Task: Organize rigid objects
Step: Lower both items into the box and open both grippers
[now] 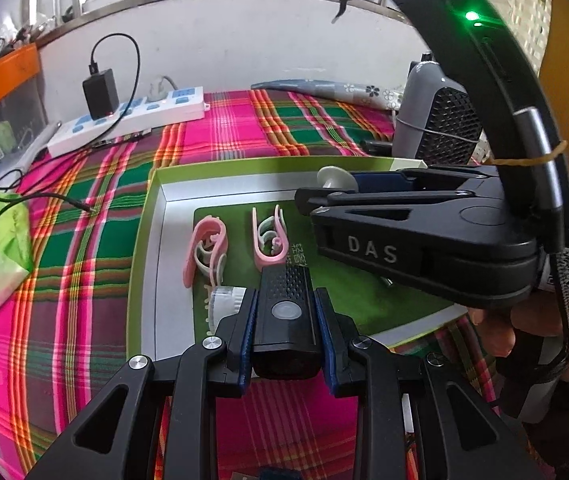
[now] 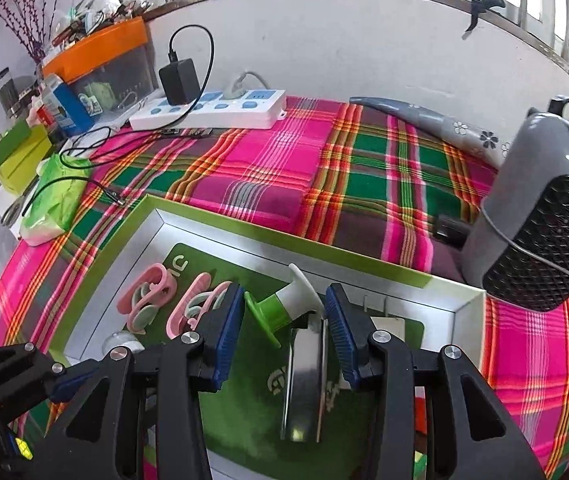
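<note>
Black plastic fills my left tongs: a small bike light with a round button on top, clamped by its long sides between the blue pads. I grip it across the narrow body so the lens end points back at the camera and the far end can go down first. It hangs over the near edge of the green box lid, which serves as the collecting tray, at lower centre of the left view.

My right tongs stand partly open. A white and green reel-shaped holder sits between the pads. The left pad seems to touch its green flange; the right pad stands off its white end, so I cannot tell whether it is held or merely straddled. Below it lies a flat metal-edged item on the green liner; its identity is unclear.

Two pink-and-pale-green clips lie side by side in the tray's left half, and a small white cylinder rests just beside my left pad. Judgement: like items are being grouped, which leaves the centre free for the light.

The tray rests on a plaid-covered desk. A power strip and a grey fan heater stand well apart from it.
</note>
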A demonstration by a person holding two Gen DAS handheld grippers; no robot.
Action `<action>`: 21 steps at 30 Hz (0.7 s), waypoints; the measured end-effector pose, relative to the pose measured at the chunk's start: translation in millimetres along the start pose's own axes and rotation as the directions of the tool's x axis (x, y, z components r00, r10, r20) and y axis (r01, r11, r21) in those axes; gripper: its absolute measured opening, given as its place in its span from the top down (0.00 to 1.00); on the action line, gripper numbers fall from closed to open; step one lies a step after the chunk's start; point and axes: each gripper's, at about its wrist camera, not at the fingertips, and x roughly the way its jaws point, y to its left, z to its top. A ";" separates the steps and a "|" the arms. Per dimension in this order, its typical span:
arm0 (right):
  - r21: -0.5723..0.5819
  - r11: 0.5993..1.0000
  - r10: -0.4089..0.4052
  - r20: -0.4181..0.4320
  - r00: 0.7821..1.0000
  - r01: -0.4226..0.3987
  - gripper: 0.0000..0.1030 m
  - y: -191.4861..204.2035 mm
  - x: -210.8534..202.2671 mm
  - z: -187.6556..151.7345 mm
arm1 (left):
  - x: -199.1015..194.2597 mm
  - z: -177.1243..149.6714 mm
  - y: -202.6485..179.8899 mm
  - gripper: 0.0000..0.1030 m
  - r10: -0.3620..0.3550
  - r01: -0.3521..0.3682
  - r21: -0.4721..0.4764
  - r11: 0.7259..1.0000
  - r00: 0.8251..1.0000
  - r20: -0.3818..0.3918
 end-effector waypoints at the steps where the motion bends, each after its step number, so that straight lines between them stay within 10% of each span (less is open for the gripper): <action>1: -0.003 1.000 -0.002 -0.004 1.000 0.002 0.59 0.5 2.0 0.7 | 1.2 0.9 0.8 0.75 0.000 0.000 -0.002 1.000 1.000 -0.001; 21: -0.018 1.000 -0.006 -0.021 1.000 0.006 0.59 3.7 16.0 4.0 | 11.5 1.5 8.1 0.75 -0.022 0.021 -0.027 0.999 0.999 -0.026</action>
